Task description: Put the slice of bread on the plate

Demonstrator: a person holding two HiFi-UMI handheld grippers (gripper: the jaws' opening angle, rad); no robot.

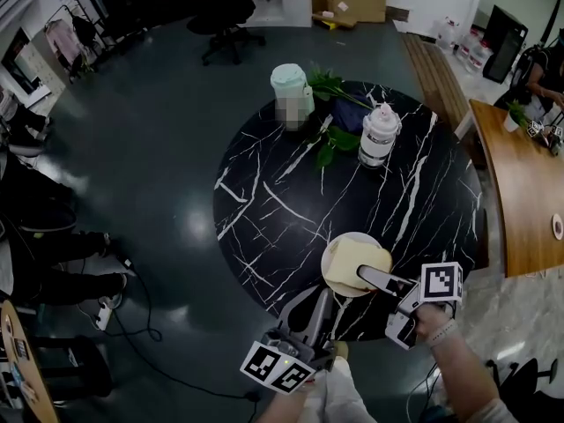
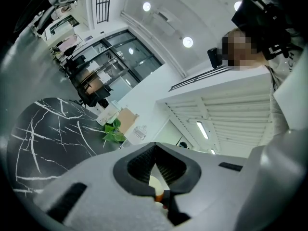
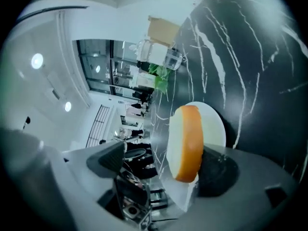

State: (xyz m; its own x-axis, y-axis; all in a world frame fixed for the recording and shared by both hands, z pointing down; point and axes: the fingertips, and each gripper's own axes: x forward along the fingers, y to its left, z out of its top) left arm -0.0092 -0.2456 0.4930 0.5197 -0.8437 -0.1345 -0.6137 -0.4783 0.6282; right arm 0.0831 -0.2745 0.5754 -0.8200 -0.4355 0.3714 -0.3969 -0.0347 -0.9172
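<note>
Head view: bread (image 1: 357, 263) lying on plate (image 1: 328, 270) by near edge of table (image 1: 264, 192). Right gripper view only: right gripper (image 3: 163, 162) fingers spread wide, bread between them, against one pad (image 3: 219, 170), clear of the other. Left gripper (image 2: 155, 150) fingers closed together, holding nothing, off near edge.
</note>
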